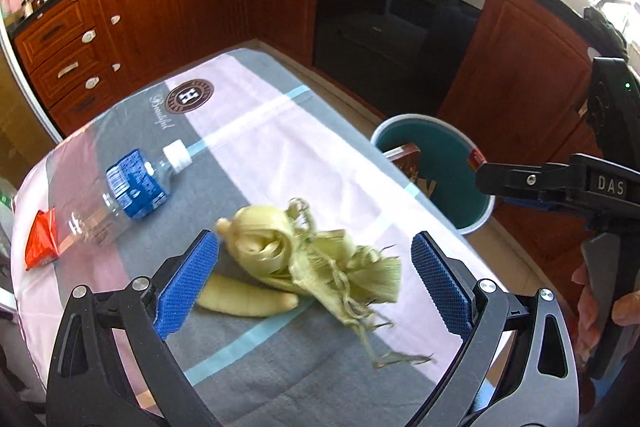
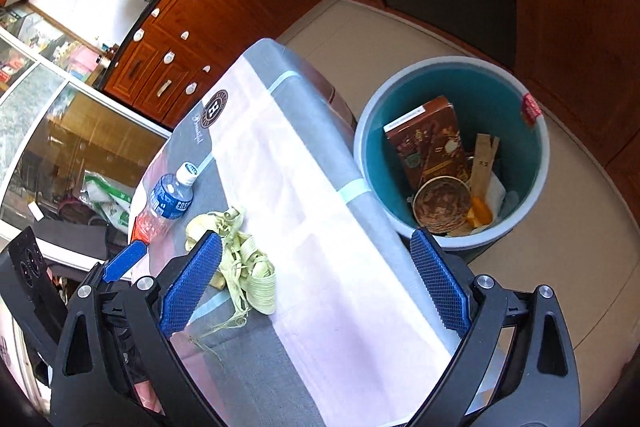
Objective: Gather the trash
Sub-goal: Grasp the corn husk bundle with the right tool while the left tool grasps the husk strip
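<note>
Left wrist view: the left gripper (image 1: pixel 314 285) stands wide open above the worktop (image 1: pixel 256 131), which is covered by a grey, pink and pale blue striped cloth. Nothing is pressed between its blue ribbed pads (image 1: pixel 188 283). Below and between them lies a pale green bundle of corn husks (image 1: pixel 320 251) with stringy ends, and a yellowish peeled corn cob (image 1: pixel 248 301) lies just beside the husks, close to the left pad. Farther off on the cloth lie a clear plastic water bottle with a blue label and white cap (image 1: pixel 132 191), on its side, and a crumpled orange wrapper (image 1: pixel 42 239) near the bottle's base. At the worktop's right edge, on the floor, stands a round bin with a teal inside and grey rim (image 1: pixel 420 121).

Right wrist view: the right gripper (image 2: pixel 316 285) is also spread open and empty, hanging over the worktop's edge beside the bin. The bin holds a brown printed carton (image 2: pixel 428 139), a round brown paper cup (image 2: pixel 442 203), a wooden stick sleeve (image 2: pixel 484 163) and orange scraps (image 2: pixel 480 211).
</note>
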Demonstrator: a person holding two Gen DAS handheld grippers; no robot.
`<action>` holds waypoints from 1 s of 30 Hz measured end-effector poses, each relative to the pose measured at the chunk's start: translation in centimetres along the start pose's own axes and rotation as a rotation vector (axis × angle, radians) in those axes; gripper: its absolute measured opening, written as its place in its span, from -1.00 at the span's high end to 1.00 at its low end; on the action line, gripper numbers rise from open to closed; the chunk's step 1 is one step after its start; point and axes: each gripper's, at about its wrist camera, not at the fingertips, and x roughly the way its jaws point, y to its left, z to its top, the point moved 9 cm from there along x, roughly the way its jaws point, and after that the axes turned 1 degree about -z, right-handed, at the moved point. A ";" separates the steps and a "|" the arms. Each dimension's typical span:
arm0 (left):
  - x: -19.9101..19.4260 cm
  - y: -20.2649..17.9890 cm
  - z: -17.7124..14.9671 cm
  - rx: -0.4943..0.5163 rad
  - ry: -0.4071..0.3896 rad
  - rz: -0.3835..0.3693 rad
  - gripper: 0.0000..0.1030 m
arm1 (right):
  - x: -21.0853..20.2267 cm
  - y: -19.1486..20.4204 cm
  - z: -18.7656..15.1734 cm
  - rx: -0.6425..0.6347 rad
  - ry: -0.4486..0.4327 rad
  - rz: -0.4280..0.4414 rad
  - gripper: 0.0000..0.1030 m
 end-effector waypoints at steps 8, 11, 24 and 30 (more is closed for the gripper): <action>1.3 7.3 -4.7 -0.084 0.071 0.038 -0.89 | 4.5 4.5 -2.4 -0.104 0.105 0.003 -0.77; 2.0 8.7 -5.9 -0.088 0.090 0.038 -0.89 | 6.5 6.1 -3.3 -0.148 0.149 0.000 -0.77; 5.1 9.9 -7.5 -0.090 0.158 0.000 -0.89 | 13.5 11.0 -4.8 -0.313 0.214 -0.020 -0.77; 5.8 9.1 -7.4 -0.066 0.160 -0.003 -0.89 | 13.8 11.6 -4.8 -0.346 0.192 0.020 -0.12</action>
